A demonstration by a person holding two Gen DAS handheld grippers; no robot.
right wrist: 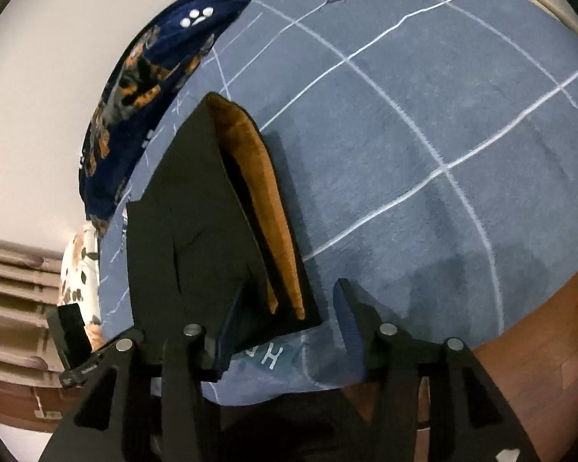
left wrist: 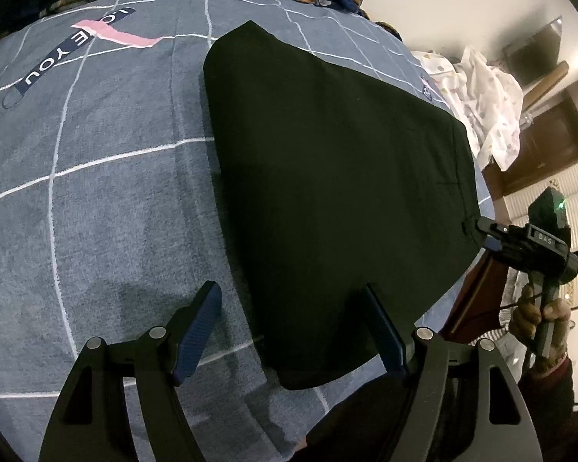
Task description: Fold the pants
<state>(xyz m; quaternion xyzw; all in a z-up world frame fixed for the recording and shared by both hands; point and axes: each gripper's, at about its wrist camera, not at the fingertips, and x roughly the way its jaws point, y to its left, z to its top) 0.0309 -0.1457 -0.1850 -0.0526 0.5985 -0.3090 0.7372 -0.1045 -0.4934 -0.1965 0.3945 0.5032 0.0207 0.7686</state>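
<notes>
The black pants (left wrist: 327, 177) lie folded flat on a grey-blue checked bedsheet (left wrist: 96, 192). My left gripper (left wrist: 293, 296) is open, its fingers astride the near corner of the pants, just above the cloth. In the right wrist view the pants (right wrist: 196, 208) show an orange lining (right wrist: 266, 200) along the open waist edge. My right gripper (right wrist: 289, 308) is open at the near end of the pants. It also shows in the left wrist view (left wrist: 493, 235), at the right edge of the pants; its jaws cannot be read there.
A dark blue and orange blanket (right wrist: 146, 65) is bunched at the far side of the bed. A white patterned cloth (left wrist: 485, 100) hangs beyond the right edge. A brown wooden bed frame (right wrist: 551, 327) borders the sheet. Printed text patches (left wrist: 77, 50) mark the sheet.
</notes>
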